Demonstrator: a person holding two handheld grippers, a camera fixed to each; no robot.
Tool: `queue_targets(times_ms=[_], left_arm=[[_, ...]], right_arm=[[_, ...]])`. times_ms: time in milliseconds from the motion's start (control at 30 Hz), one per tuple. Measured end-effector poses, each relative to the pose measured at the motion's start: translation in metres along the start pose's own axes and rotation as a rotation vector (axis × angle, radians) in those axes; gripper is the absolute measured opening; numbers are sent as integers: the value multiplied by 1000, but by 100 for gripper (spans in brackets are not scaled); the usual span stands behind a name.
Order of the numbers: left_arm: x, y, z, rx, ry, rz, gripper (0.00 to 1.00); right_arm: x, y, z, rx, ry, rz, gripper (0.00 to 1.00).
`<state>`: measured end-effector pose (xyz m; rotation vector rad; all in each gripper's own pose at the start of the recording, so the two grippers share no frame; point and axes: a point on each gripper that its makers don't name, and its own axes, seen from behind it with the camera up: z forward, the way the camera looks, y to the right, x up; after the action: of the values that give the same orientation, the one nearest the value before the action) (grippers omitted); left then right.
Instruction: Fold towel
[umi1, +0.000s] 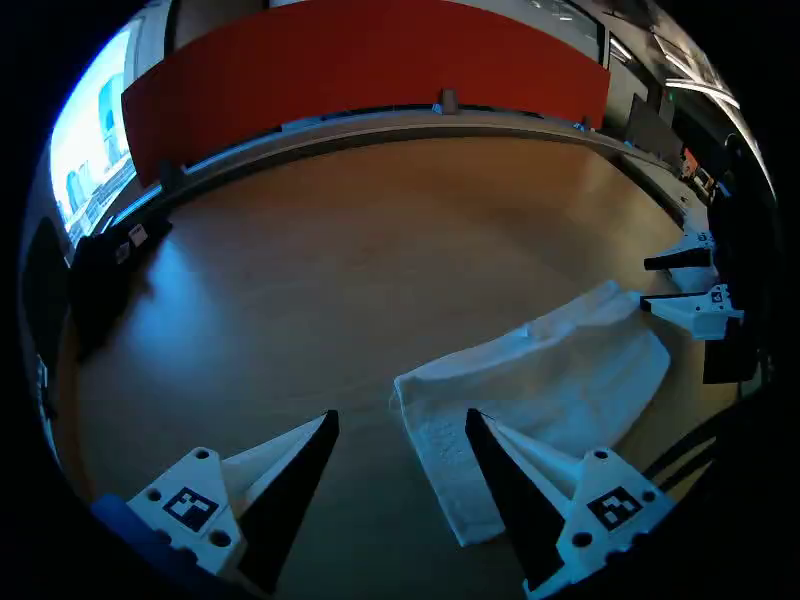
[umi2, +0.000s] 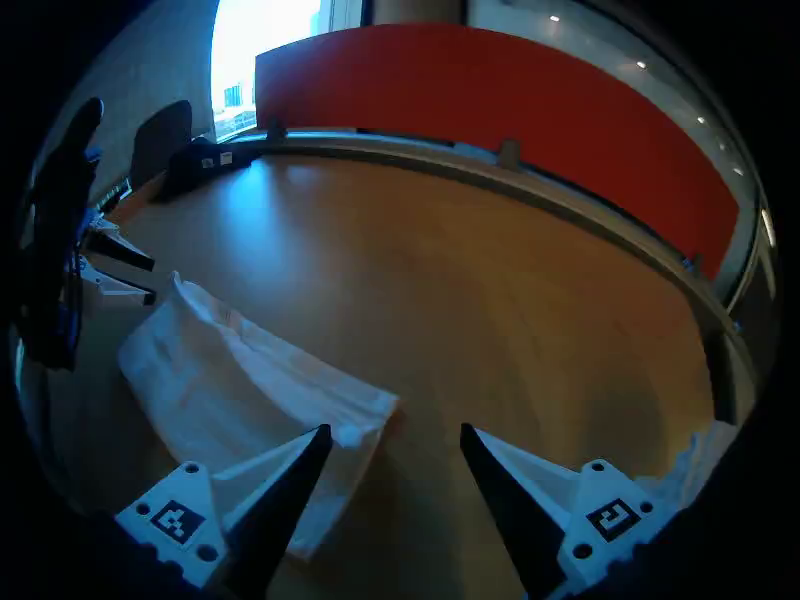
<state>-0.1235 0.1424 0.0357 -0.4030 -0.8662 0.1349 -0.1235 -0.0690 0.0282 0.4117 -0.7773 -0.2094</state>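
A white towel (umi1: 545, 385) lies folded into a long strip on the wooden table (umi1: 330, 260). In the left gripper view my left gripper (umi1: 402, 432) is open just above the strip's near end, its right finger over the cloth. Farther off, beyond the towel's far end, my right gripper (umi1: 647, 282) shows with its fingers apart. In the right gripper view the same towel (umi2: 235, 380) runs to the left. My right gripper (umi2: 395, 445) is open at its near corner. At the towel's far end my left gripper (umi2: 152, 280) is seen with its fingers apart.
A red partition (umi1: 370, 70) stands along the table's far edge behind a grey rail (umi2: 520, 180). Dark chairs (umi2: 160, 140) and a bright window (umi2: 260, 60) lie beyond. Another piece of white cloth (umi2: 710, 455) shows at the lower right of the right gripper view.
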Motion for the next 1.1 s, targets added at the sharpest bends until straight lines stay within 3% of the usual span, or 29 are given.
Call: queue_targets(times_ms=[467,1100], left_arm=[[-11,3,-12,-4,-6,-5,94],[-60,12,-44,5,-29,-53,94]], right_arm=[[-10,-10,-13,22,-5,-11,100],[-45,-30,-44,48,-23,6,100]])
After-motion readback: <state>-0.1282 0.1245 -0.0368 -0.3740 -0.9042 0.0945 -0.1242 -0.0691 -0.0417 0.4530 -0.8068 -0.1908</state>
